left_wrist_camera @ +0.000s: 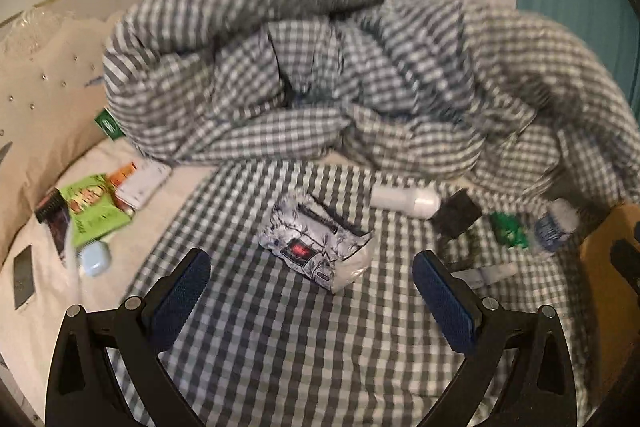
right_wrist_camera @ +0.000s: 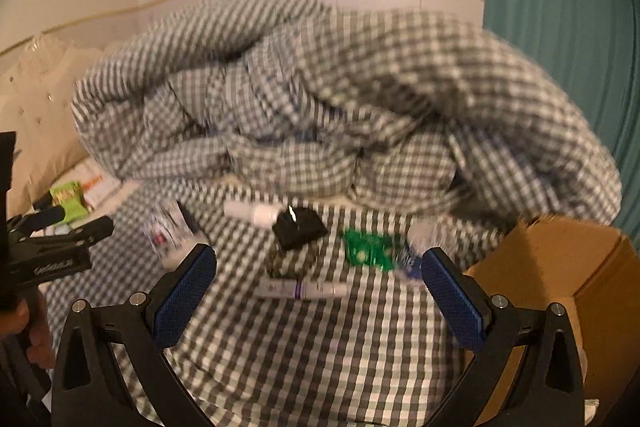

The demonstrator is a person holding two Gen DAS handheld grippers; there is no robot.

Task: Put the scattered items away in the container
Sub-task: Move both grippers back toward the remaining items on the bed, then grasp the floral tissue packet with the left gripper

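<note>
On the checked bed sheet lie a patterned tissue pack (left_wrist_camera: pixel 318 245), a white bottle (left_wrist_camera: pixel 404 201), a black square item (left_wrist_camera: pixel 456 215), a green packet (left_wrist_camera: pixel 508 231) and a clear water bottle (left_wrist_camera: pixel 554 225). My left gripper (left_wrist_camera: pixel 312 293) is open and empty, just short of the tissue pack. My right gripper (right_wrist_camera: pixel 320 291) is open and empty around a white and purple tube (right_wrist_camera: pixel 302 289), above it. Beyond lie the black item (right_wrist_camera: pixel 298 227), white bottle (right_wrist_camera: pixel 252 213), green packet (right_wrist_camera: pixel 368 247) and tissue pack (right_wrist_camera: pixel 168 227). A cardboard box (right_wrist_camera: pixel 560 287) stands at the right.
A crumpled checked duvet (left_wrist_camera: pixel 320 67) is heaped behind the items. At the left lie a green snack bag (left_wrist_camera: pixel 92 211), a white card pack (left_wrist_camera: pixel 142 185), a pale blue case (left_wrist_camera: pixel 94 259) and a phone (left_wrist_camera: pixel 24 275). The left gripper shows at the left of the right wrist view (right_wrist_camera: pixel 60 243).
</note>
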